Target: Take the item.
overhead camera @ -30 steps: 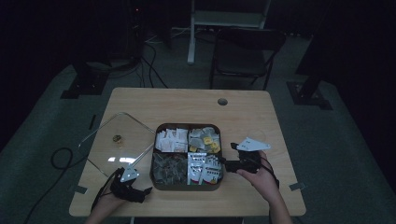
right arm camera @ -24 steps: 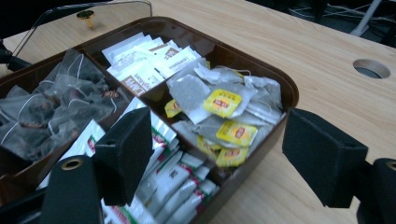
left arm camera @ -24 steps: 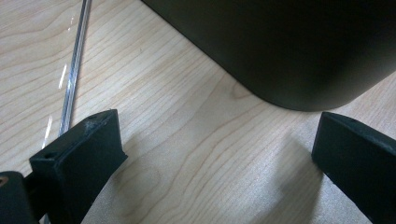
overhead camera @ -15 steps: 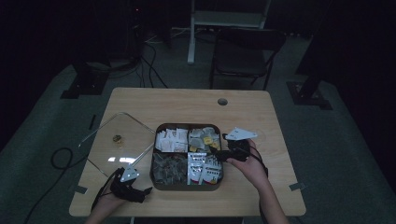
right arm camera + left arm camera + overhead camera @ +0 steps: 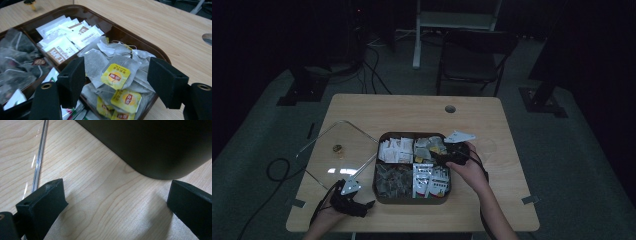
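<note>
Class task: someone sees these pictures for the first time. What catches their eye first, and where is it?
The dark four-compartment tray at the table's middle, packed with tea bags and sachets. The right gripper hangs open over the yellow-tagged tea bags in the far right compartment. The glass lid lies left of the tray, the open left gripper near it.

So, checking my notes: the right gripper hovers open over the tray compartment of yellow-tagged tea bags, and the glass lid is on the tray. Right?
Not quite: the glass lid lies on the table left of the tray, as the high view shows. The right gripper is open over the yellow-tagged tea bags.
</note>
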A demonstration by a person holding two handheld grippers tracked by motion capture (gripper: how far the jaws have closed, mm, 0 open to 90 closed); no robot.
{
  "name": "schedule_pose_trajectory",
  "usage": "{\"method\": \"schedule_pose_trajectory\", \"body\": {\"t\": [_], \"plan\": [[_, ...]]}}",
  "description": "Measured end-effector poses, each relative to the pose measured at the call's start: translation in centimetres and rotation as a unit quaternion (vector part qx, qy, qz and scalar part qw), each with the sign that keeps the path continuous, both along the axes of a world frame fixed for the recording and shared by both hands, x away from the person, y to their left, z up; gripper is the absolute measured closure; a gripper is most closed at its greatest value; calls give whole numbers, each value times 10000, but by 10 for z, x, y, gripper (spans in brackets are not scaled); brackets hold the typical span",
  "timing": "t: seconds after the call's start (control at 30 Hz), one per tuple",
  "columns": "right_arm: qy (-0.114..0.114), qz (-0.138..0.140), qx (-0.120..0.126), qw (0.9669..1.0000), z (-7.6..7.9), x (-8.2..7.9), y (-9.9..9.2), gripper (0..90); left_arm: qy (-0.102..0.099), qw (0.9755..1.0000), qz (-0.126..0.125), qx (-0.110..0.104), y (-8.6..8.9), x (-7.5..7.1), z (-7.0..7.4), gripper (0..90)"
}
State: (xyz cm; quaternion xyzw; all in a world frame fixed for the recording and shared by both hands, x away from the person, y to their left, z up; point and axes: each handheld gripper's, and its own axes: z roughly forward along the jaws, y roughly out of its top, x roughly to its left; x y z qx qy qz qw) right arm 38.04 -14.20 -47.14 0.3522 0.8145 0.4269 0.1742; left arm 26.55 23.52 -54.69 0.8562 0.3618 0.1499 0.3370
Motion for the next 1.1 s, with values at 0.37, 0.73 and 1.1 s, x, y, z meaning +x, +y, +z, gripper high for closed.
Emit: {"method": "schedule_pose_trajectory", "body": {"t": [0.37, 0.73, 1.1], "plan": [[151, -35, -360, 9992, -18, 16, 15, 416, 0, 10000, -1, 1, 0, 0, 0, 25], [324, -150, -429, 9984, -24, 20, 20, 556, 0, 10000, 0, 0, 0, 0, 0, 25], [140, -111, -97, 9998, -15, 17, 13, 782, 0, 10000, 0, 1, 0, 0, 0, 25]]}}
